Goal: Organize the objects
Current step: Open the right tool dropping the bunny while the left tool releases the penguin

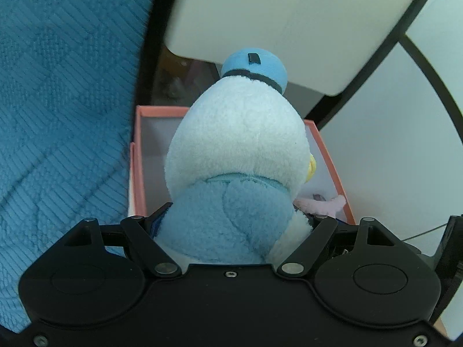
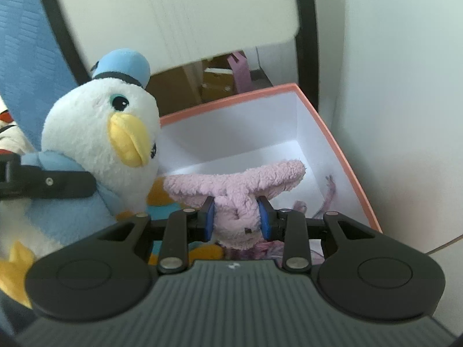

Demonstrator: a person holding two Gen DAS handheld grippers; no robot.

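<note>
Toys are being carried to the box: nearest, the right tool (image 2: 236,217) is clamped on a pink plush (image 2: 235,186), held just over the near edge. Beside it the left tool (image 1: 231,225) grips a duck toy (image 1: 240,156) by its blue body, above the pink-rimmed box (image 2: 332,133). Next, I judge, each toy is lowered inside and each tool's fingers part.
</note>
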